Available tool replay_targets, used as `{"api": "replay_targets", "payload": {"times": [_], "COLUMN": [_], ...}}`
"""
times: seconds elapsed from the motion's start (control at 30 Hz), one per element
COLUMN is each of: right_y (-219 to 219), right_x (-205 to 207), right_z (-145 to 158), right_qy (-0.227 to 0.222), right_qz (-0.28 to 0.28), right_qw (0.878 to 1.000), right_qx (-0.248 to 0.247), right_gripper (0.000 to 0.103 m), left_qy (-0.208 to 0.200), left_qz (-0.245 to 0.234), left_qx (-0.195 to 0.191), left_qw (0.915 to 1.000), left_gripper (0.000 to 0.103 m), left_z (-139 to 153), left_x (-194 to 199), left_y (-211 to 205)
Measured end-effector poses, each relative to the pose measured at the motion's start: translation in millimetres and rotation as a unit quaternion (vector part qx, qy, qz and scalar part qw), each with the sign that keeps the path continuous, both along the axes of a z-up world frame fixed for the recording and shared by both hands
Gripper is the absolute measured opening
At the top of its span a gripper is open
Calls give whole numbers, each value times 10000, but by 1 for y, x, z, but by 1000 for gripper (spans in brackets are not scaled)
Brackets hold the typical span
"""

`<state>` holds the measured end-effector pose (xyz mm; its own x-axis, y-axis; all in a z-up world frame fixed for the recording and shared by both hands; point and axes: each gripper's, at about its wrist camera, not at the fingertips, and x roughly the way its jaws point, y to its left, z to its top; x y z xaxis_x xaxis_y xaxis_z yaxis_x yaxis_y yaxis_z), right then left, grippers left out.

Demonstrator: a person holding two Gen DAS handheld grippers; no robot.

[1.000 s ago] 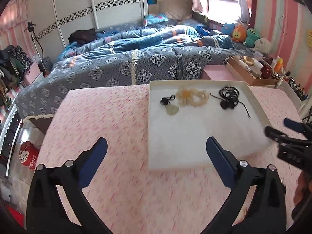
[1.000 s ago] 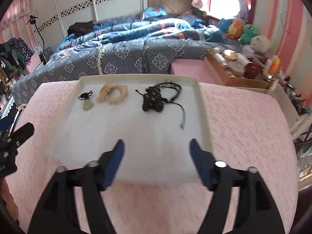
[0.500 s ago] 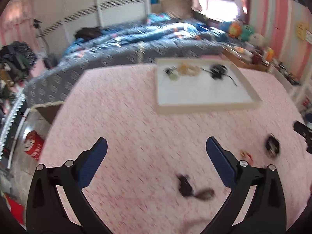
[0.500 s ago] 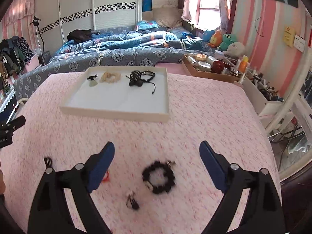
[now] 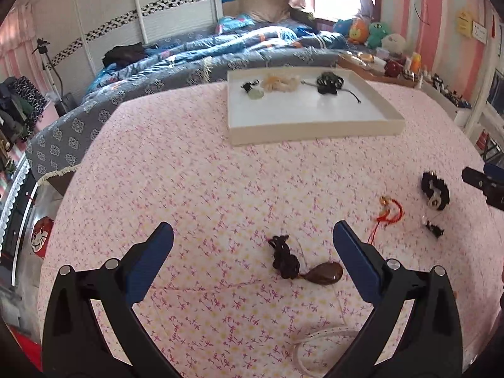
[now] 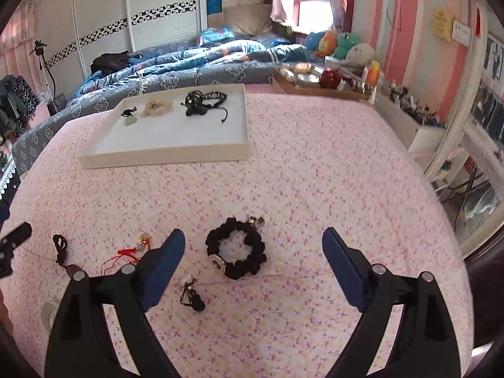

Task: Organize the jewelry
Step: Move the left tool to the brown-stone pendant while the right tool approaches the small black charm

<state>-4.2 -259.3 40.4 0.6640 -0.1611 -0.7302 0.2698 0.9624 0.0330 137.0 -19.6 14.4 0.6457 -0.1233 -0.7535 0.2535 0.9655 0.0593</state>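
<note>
Both claws spread wide, nothing between the pads. Right gripper [image 6: 253,250] hangs over the black bead bracelet [image 6: 236,256], which lies flat on the pink cloth [image 6: 315,163] just ahead of and between its fingers, a closed ring with no real long axis, metal charm on the far side. Left gripper [image 5: 252,241] points at the brown pendant [image 5: 324,273] with its knotted black cord [image 5: 283,256]; the long axis runs roughly left-right, pendant end close to the right finger. Red string charm [image 5: 389,212] and a small black piece [image 6: 192,297] lie between the two. Tray [image 6: 170,157] sits well ahead, three pieces along its far side, near half bare. Open cloth all around; low tray rim to clear.
</note>
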Motion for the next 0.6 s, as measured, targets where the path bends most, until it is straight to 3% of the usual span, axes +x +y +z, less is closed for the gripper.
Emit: {"api": "replay_targets", "payload": {"times": [0.3,0.6], "right_y": [14,31], "right_x": [-10,-17], "right_z": [-10,-37], "right_qy": [57,387], "right_qz": [153,453], "right_qw": [9998,9982], "right_qx": [-120,-59], "right_gripper": [89,89], "left_qy": [346,502], "left_qz": [11,-68], "left_qx": [-181,-269], "left_qw": [9992,9984], "left_gripper": [100,98], "left_z": [-16,-31], "left_x": [4,4], "left_y": [8,7]}}
